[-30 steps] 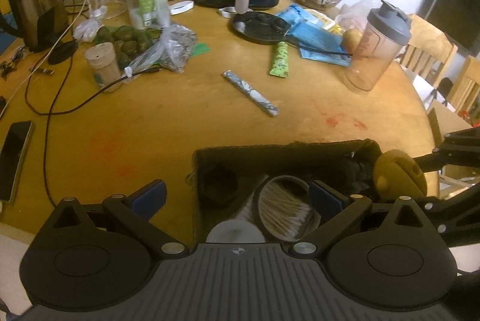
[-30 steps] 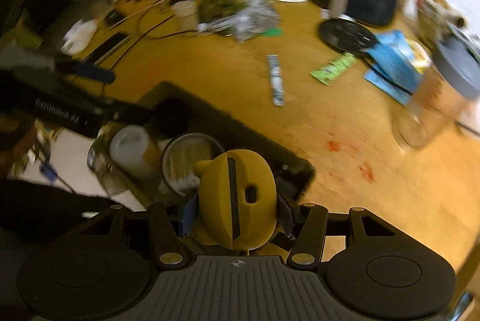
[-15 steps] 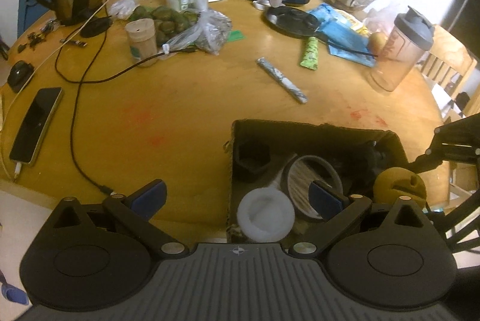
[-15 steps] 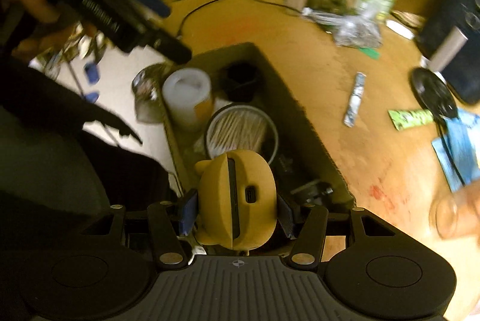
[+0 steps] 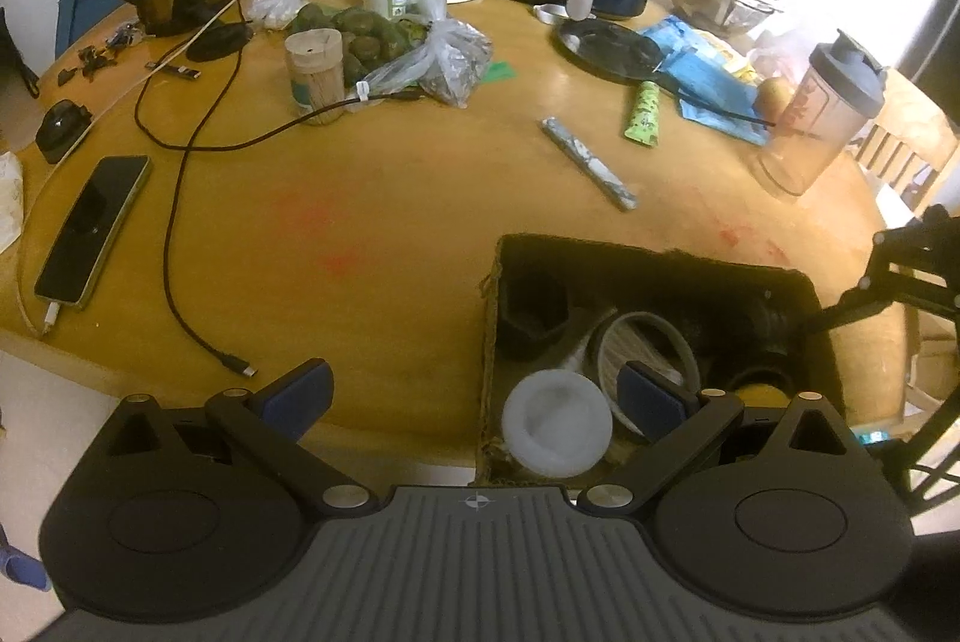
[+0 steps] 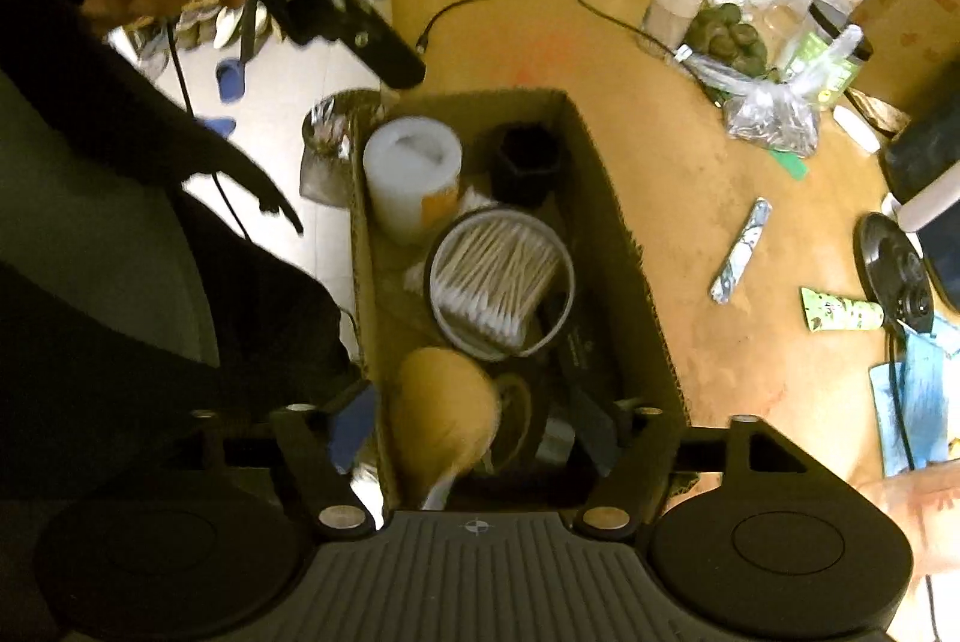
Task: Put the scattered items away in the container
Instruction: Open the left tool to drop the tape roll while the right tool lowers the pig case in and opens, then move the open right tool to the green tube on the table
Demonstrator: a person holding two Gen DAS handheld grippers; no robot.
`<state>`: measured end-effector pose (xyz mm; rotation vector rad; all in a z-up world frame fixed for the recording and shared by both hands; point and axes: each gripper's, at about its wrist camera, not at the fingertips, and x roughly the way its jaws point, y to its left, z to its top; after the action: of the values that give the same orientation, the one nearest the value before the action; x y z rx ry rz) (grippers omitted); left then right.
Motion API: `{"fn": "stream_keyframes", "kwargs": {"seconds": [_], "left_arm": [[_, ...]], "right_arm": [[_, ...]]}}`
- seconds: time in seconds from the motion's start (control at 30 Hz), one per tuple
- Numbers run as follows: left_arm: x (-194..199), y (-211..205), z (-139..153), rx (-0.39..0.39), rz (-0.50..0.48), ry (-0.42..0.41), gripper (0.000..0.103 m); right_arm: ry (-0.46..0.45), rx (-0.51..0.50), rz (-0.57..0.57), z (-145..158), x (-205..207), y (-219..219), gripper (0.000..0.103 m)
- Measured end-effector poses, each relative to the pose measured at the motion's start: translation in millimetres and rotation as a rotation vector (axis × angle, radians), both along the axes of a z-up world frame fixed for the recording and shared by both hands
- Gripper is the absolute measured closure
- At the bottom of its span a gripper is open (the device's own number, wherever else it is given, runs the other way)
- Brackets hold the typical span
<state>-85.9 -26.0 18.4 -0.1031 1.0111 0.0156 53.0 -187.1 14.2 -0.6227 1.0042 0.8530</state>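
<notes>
1. Left gripper spread wide and empty, poised at the near bench edge, its right finger overhanging the near-left corner of the cardboard box.
2. Silver stick packet flat on the bench, ahead and a little right of the left gripper, just beyond the box's far wall; long axis slanting from far-left to near-right. Slim, foil-grey with mottled print, slightly creased.
3. Green sachet further back and right of it, near the black round lid; short, bright green, long axis nearly front to back.
4. Right gripper spread apart above the box's near end, pinching nothing; yellow rounded object blurred between its fingers, inside the box beside the cotton-swab tub.
5. Judgement: packet about equally reachable; left gripper free and already facing it, likely the better choice, with wrist turned across the slant.
</notes>
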Motion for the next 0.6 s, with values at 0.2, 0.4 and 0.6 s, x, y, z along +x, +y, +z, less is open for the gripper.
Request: {"fn": "stream_keyframes", "kwargs": {"seconds": [0.2,0.4,0.6], "left_arm": [[7,-4,2,-0.001,-0.04,-0.009,0.0],[15,-5,3,-0.002,-0.063,-0.019,0.0],[23,-8,5,-0.005,-0.096,-0.028,0.0]], "right_arm": [[-0.004,0.022,-0.108,6,1,-7,0.022],[-0.003,0.079,-0.29,12,4,-21,0.014],[-0.05,0.093,-0.564,18,18,-37,0.004]]}}
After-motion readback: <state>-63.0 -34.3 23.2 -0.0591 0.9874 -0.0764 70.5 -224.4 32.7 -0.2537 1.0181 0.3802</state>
